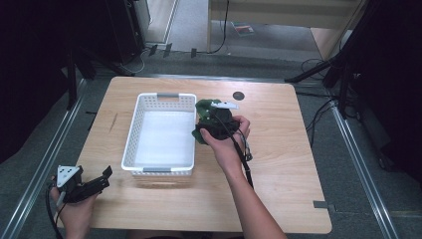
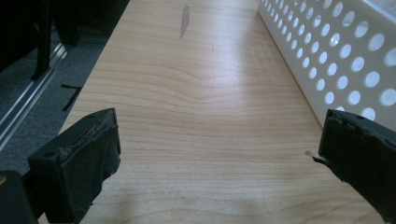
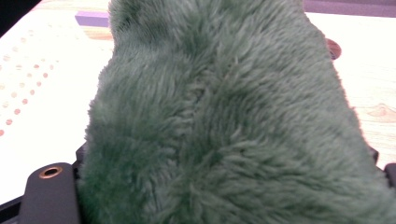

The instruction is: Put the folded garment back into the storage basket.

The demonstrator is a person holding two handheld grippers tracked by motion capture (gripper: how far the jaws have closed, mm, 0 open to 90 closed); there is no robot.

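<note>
A green plush toy (image 1: 205,110) hangs just beside the right wall of a white perforated basket (image 1: 130,134). My right gripper (image 1: 211,124) is shut on it, a hand wrapped around the gripper body. In the right gripper view the plush fur (image 3: 219,121) bulges between the jaws and hides their tips. My left gripper (image 1: 102,178) rests at the table's near left corner, open with nothing between its fingers. In the left gripper view its jaws stand wide apart over bare wood (image 2: 219,154), with the basket's wall (image 2: 327,56) to the right.
The basket's inside holds nothing. A small dark round disc (image 1: 238,95) lies on the table behind the plush. The right gripper's cable (image 1: 245,159) trails along the forearm. Metal rails (image 1: 45,159) run on the floor along both sides of the table.
</note>
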